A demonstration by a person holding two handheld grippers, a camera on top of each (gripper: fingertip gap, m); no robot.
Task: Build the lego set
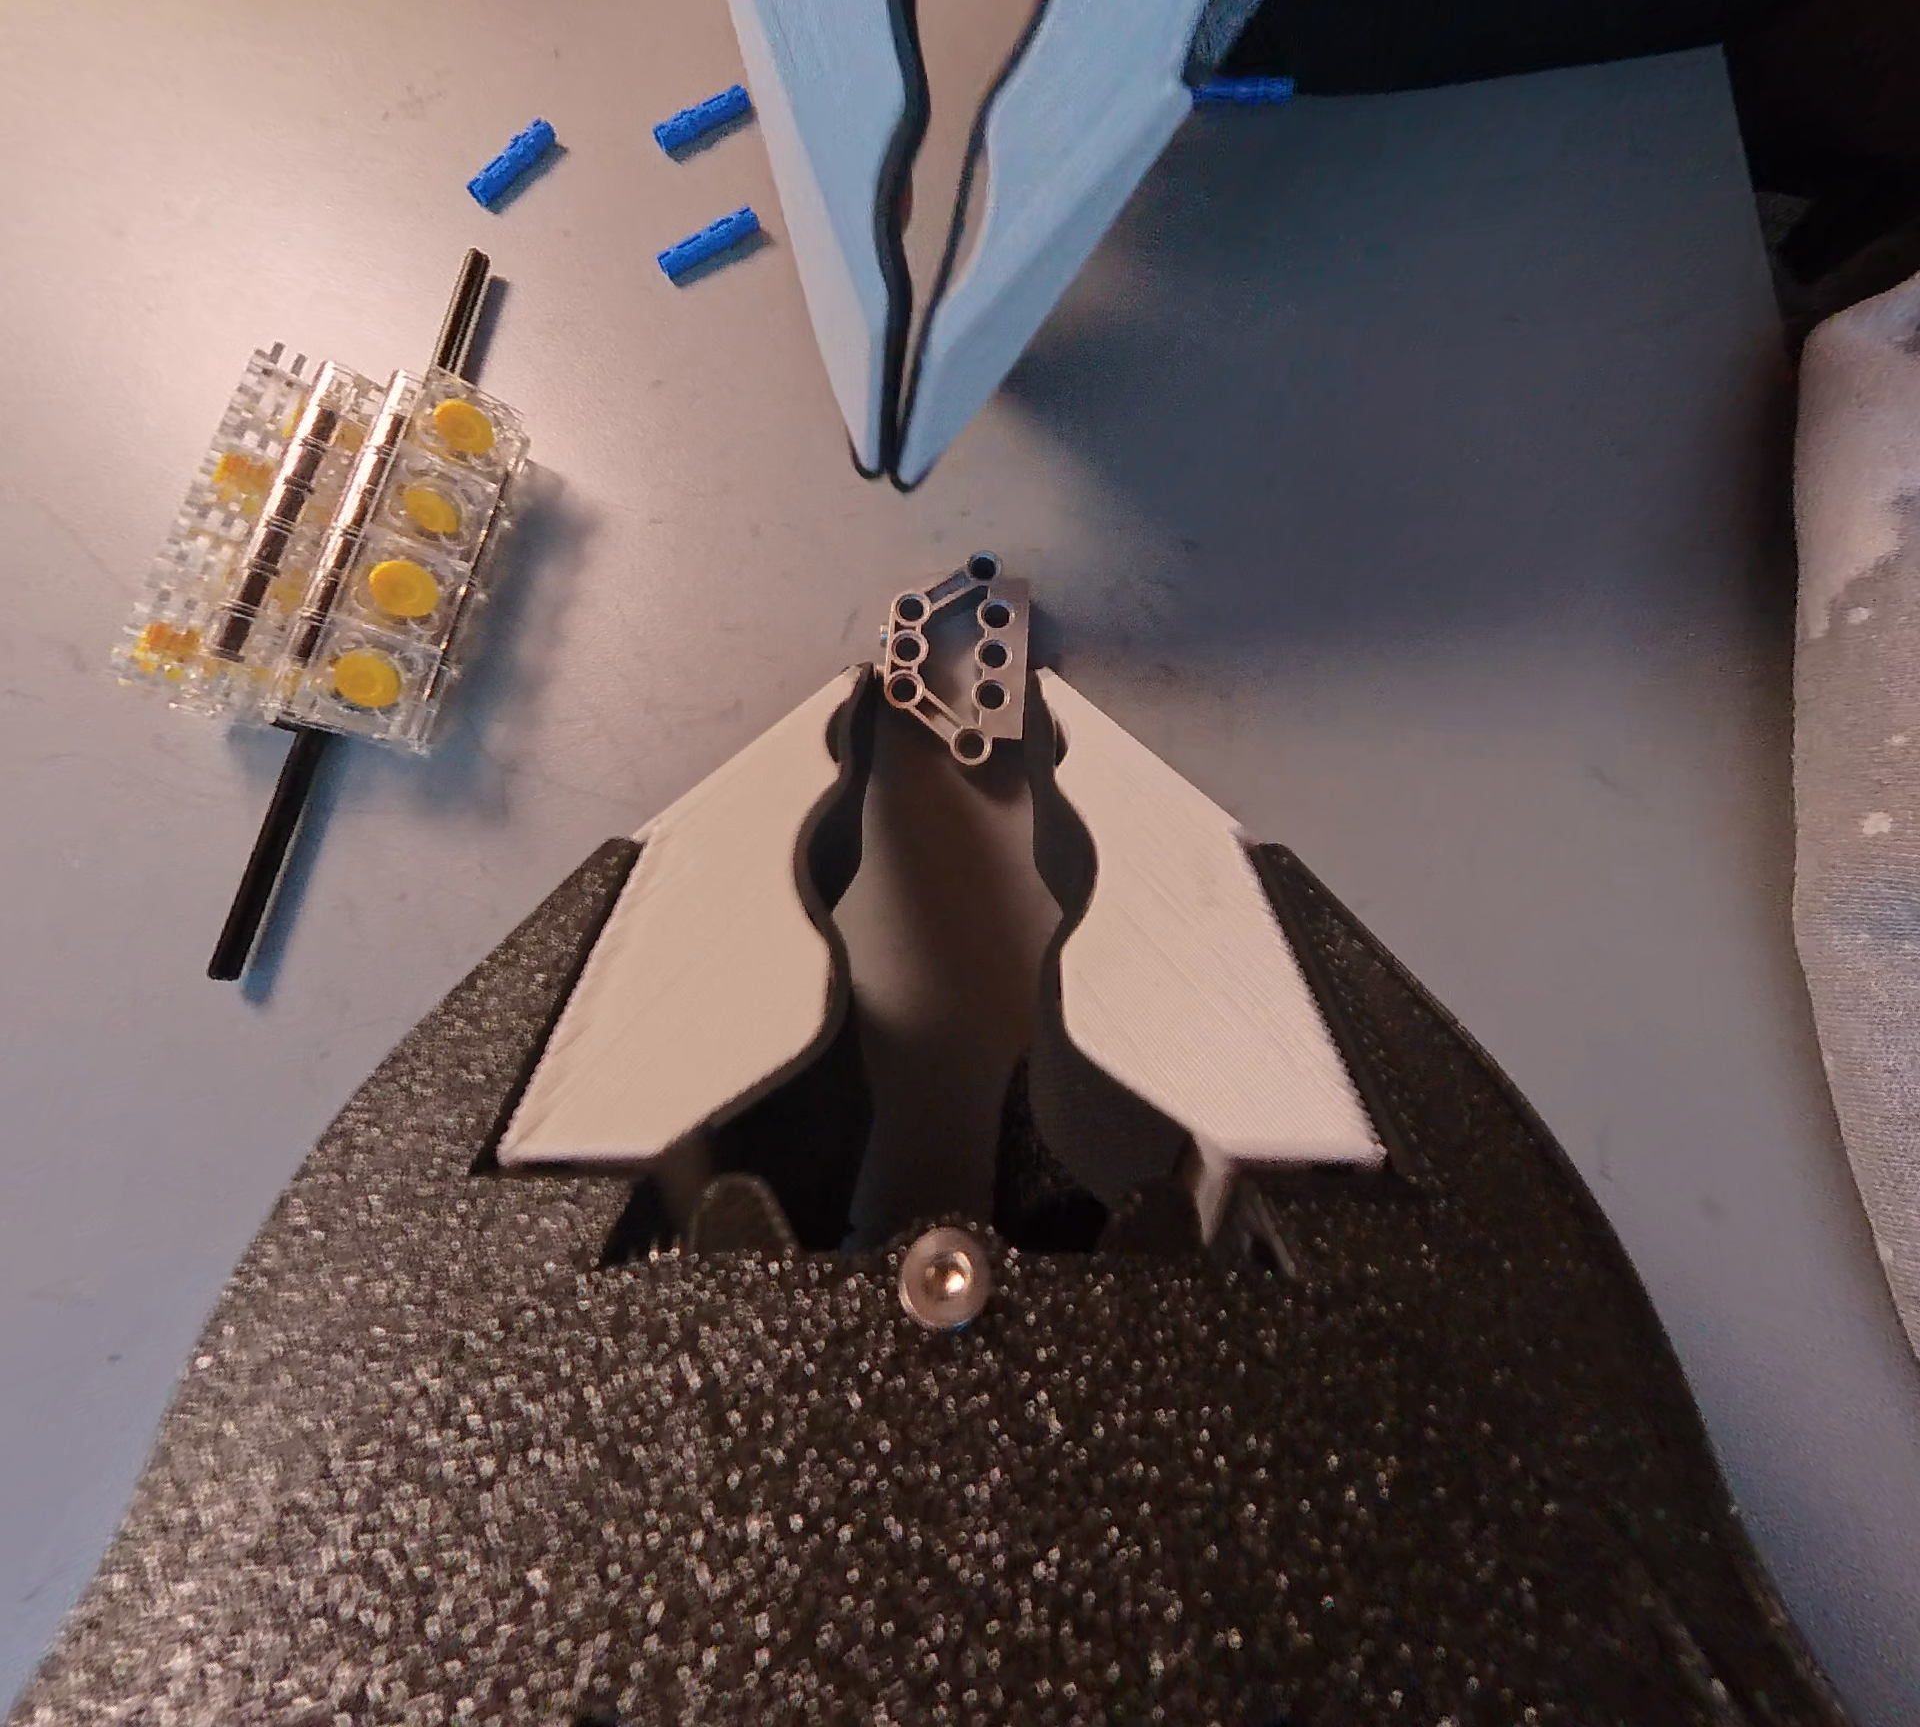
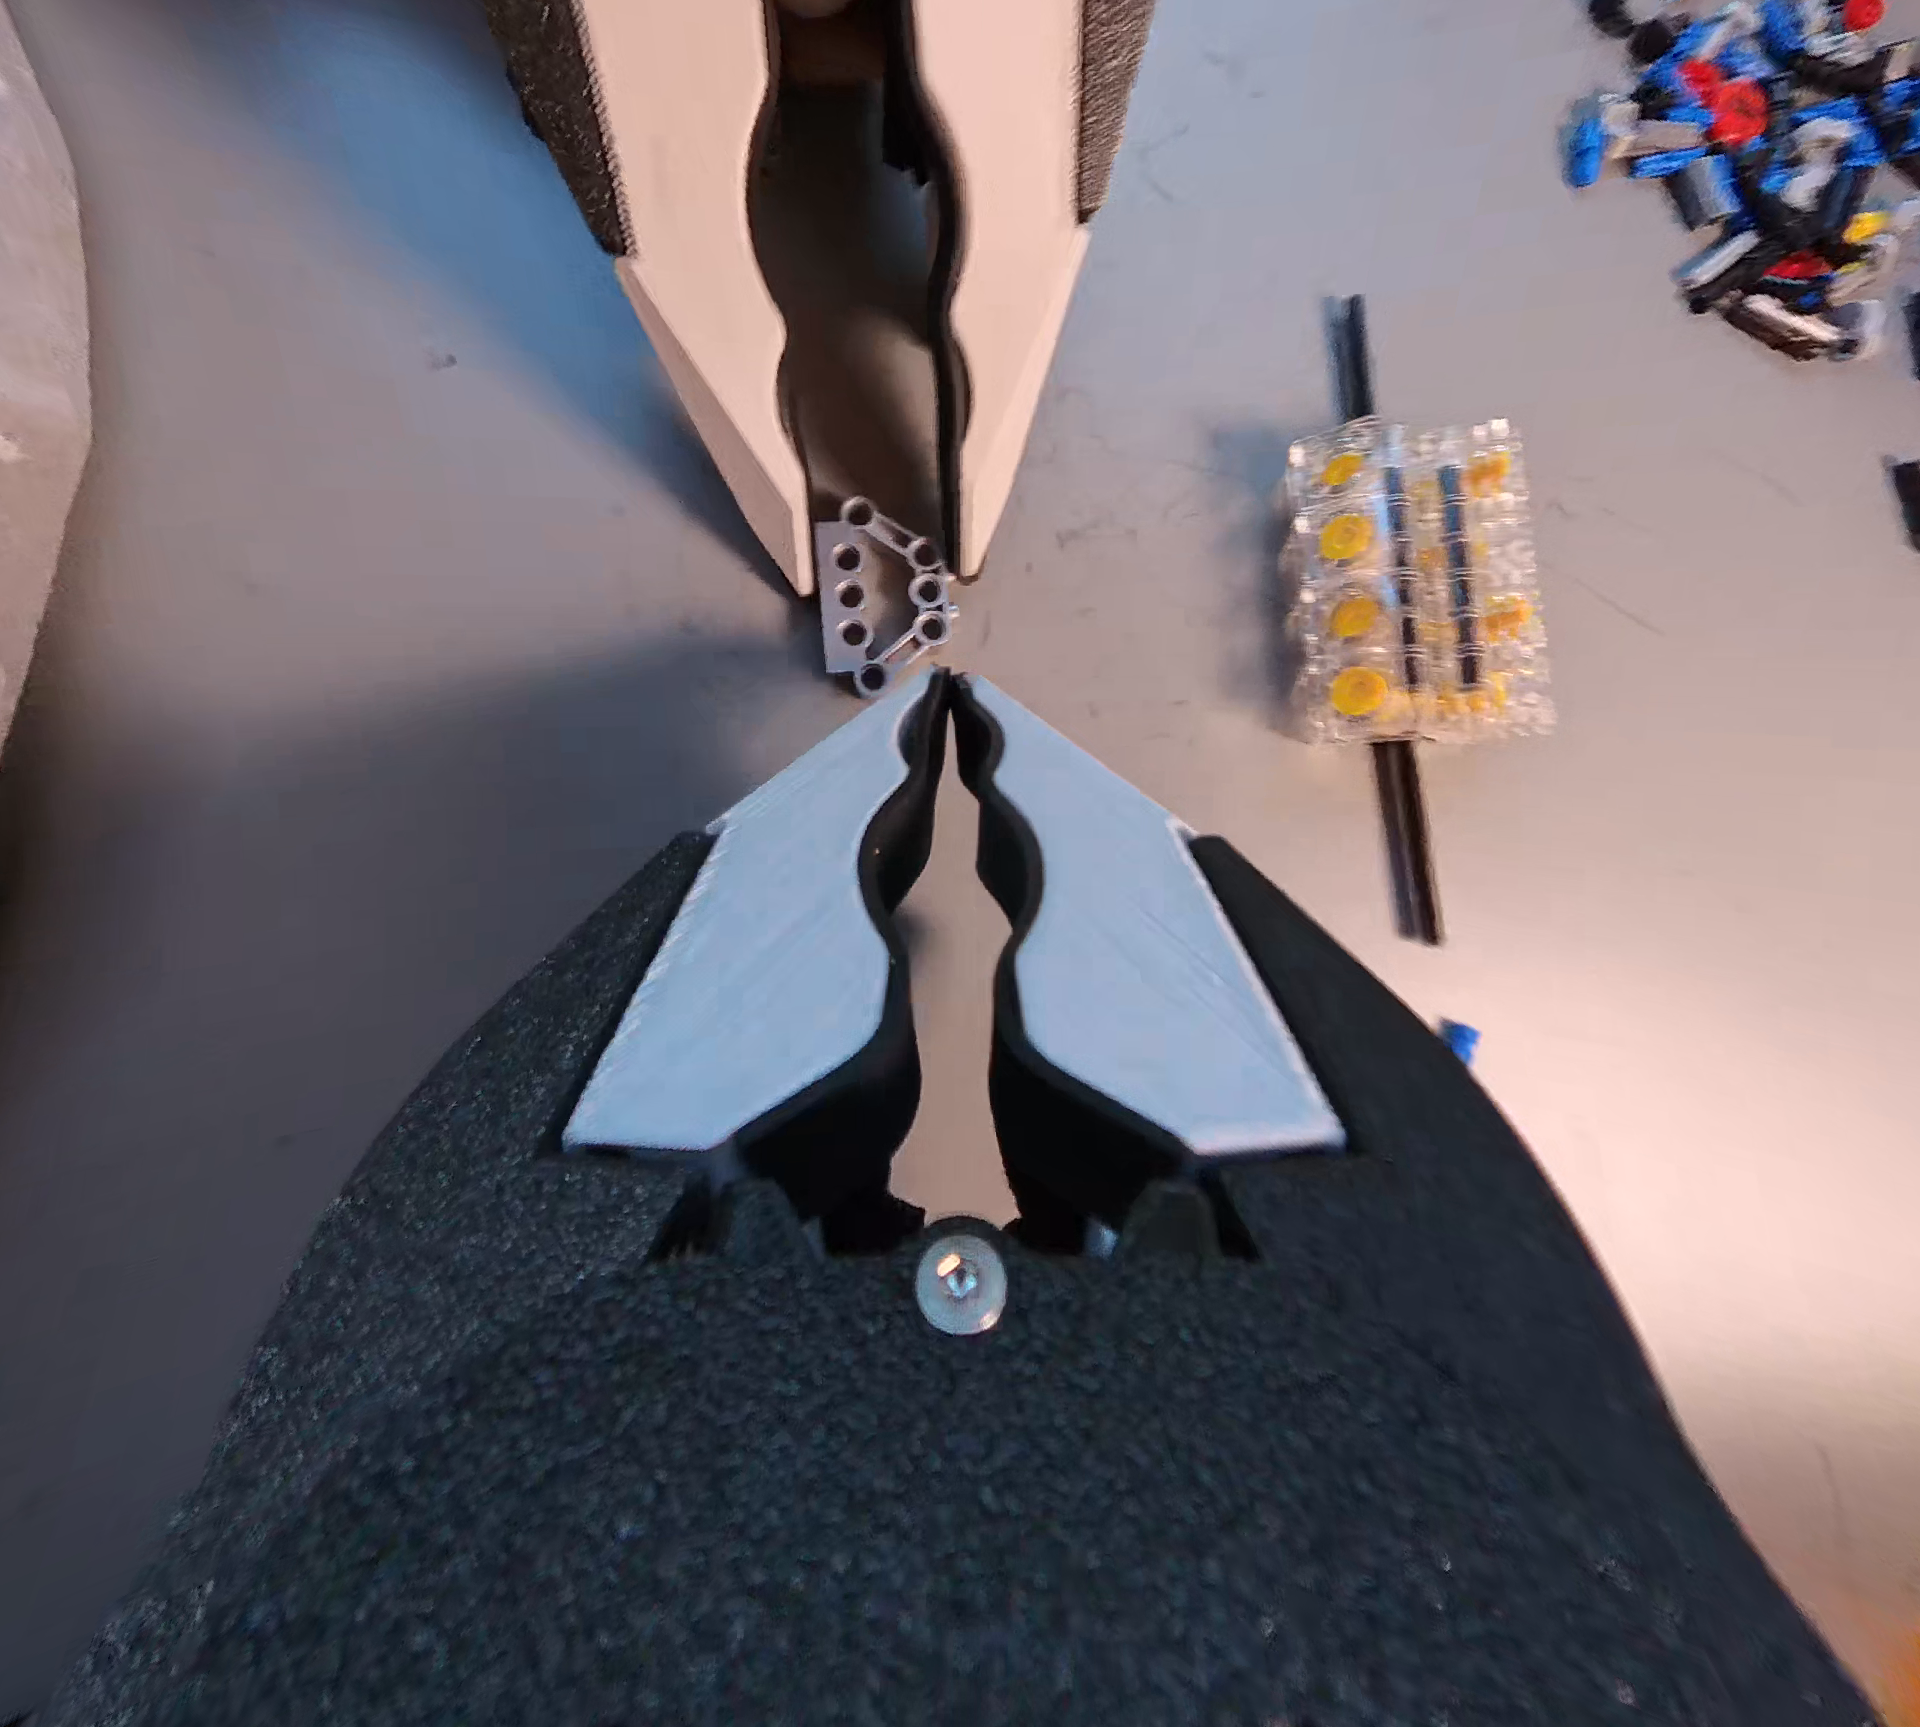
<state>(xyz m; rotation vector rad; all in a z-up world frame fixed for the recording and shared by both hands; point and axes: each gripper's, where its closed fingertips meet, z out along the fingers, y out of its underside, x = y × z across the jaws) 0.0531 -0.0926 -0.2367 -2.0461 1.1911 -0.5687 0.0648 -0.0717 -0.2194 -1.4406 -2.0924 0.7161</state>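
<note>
My left gripper (image 1: 951, 680) is shut on a small grey beam frame with round holes (image 1: 961, 638), its two fingertips on the frame's sides just above the table. It also shows at the top of the right wrist view (image 2: 888, 576), with the grey frame (image 2: 883, 607) sticking out of its tips. My right gripper (image 2: 951, 680) is shut and empty, with its tips right beside the frame's near corner. In the left wrist view the right gripper (image 1: 894, 472) comes down from the top and ends a short way beyond the frame.
A clear block with yellow round pieces on black axles (image 1: 332, 555) (image 2: 1413, 586) lies to one side. Several blue pins (image 1: 701, 119) lie near it. A pile of blue, black and red parts (image 2: 1766, 139) lies farther off. Grey cloth (image 1: 1860, 638) borders the table. Less than 4 cm separates the two grippers' tips.
</note>
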